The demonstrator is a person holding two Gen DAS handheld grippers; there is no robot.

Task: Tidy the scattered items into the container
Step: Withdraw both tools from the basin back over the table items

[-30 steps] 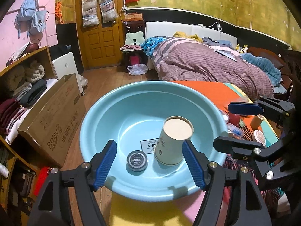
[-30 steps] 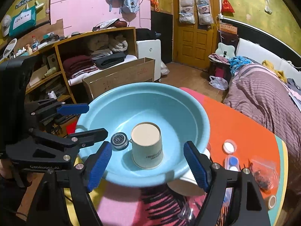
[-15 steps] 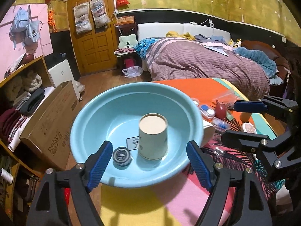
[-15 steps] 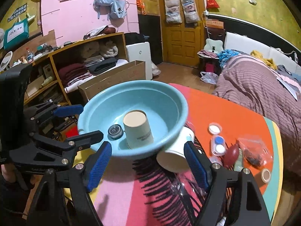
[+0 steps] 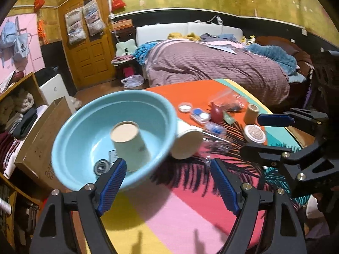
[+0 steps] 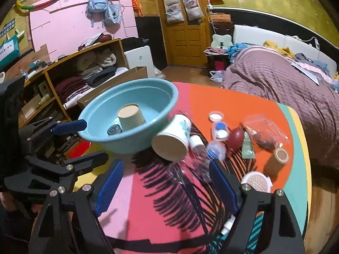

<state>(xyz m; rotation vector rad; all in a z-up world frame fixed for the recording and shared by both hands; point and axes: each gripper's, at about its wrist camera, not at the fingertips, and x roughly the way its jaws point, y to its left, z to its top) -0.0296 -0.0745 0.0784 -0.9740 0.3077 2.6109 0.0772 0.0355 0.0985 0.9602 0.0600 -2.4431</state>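
I hold both the left gripper (image 5: pixel 167 183) and right gripper (image 6: pixel 166 184) spread apart, empty, above the table (image 6: pixel 148 207). An upturned paper cup (image 6: pixel 131 116) and small tin (image 6: pixel 114 129) sit in the blue basin (image 6: pixel 152 97).

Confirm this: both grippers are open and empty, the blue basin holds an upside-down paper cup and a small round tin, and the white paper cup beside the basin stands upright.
Not quite. The white paper cup lies on its side against the blue basin, mouth toward the camera, as the right wrist view shows. The rest holds.
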